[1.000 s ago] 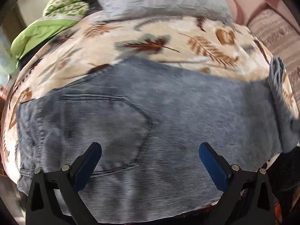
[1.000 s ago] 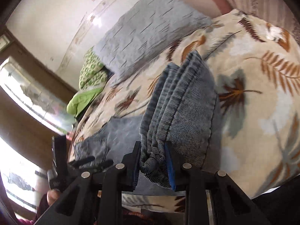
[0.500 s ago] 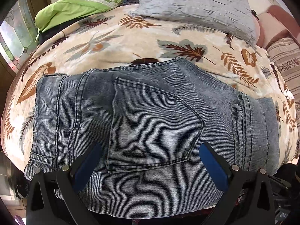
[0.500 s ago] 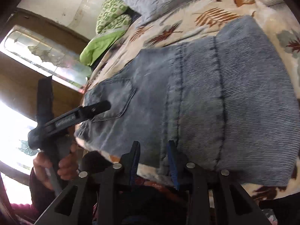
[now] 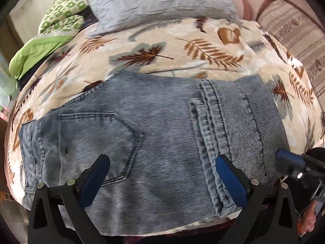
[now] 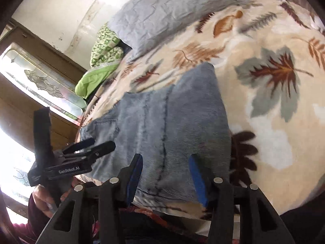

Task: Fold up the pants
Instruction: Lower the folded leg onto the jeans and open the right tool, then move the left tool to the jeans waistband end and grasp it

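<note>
releasing folded jeans (image 5: 154, 142) at frame centre; right gripper (image 6: 165, 174) opening, left gripper (image 5: 162, 181) spread, empty; likely next: smoothing or another fold.

Soft daylight, blown-out window (image 6: 12, 142) glare, slight motion blur, heavy fisheye edge distortion.
</note>
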Tool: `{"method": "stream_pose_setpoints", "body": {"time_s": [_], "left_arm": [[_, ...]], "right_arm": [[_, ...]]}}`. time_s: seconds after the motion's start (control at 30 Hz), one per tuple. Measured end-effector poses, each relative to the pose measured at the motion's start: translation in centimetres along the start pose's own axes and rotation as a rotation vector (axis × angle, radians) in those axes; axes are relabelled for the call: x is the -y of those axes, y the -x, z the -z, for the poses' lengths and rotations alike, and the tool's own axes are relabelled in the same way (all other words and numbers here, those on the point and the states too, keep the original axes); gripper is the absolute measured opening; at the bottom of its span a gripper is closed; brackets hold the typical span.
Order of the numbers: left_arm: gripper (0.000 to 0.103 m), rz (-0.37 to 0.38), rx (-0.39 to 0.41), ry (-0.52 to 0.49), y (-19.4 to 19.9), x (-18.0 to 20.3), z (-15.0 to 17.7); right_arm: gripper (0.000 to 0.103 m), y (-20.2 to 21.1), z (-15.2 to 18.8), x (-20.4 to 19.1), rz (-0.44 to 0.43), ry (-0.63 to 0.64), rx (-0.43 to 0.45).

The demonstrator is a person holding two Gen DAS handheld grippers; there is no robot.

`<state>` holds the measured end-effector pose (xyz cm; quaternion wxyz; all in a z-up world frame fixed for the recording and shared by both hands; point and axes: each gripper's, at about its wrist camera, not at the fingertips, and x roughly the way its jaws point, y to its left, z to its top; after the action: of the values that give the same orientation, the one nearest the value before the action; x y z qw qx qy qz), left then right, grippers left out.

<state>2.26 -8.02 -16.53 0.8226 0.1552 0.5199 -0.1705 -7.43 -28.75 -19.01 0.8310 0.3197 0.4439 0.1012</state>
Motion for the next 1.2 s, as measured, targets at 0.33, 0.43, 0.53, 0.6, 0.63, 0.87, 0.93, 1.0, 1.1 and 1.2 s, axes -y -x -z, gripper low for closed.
{"method": "stream_pose_setpoints", "body": {"time_s": [0.33, 0.43, 0.53, 0.6, 0.63, 0.87, 0.93, 1.0, 1.1, 1.2], "left_arm": [[0.103, -0.048, -0.073, -0.071, -3.0, 1.2, 0.2], [0.103, -0.062, -0.063, -0.048, -2.4, 0.4, 0.4], [0.103, -0.059, -0.057, 0.002, -1.7, -1.3, 0.9], [0.103, -0.069, -0.053, 0.027, -1.4, -2.3, 1.2], [0.103, -0.074, -0.048, 0.044, -1.1, -3.2, 1.4], [0.103, -0.117, -0.020, 0.247, 1.6, -12.5, 2.9], [0.103, -0.141, -0.013, 0.327, 2.5, -16.1, 3.7], [0.103, -0.165, -0.013, 0.427, 3.4, -20.7, 5.0], [0.103, -0.197, -0.034, 0.555, 3.9, -26.3, 7.1], [0.103, -0.123, -0.098, 0.705, 3.2, -31.1, 9.8]], "right_arm": [[0.040, 0.4, -1.2, 1.6, 0.010, -0.035, -0.006], [0.040, 0.1, -3.0, 0.2, 0.024, -0.005, 0.020], [0.040, -0.7, -5.2, -1.1, 0.069, 0.039, 0.036], [0.040, -2.1, -6.6, -2.2, 0.102, 0.074, 0.026], [0.040, -2.9, -7.1, -2.6, 0.115, 0.085, 0.020], [0.048, -7.4, -6.6, -4.2, 0.274, 0.241, -0.057], [0.048, -6.8, -5.9, -4.6, 0.271, 0.276, -0.049], [0.048, -5.8, -5.1, -4.4, 0.228, 0.290, -0.039], [0.048, -3.8, -3.6, -4.0, 0.161, 0.305, 0.009], [0.048, -2.7, -2.5, -3.4, 0.118, 0.291, 0.040]]}}
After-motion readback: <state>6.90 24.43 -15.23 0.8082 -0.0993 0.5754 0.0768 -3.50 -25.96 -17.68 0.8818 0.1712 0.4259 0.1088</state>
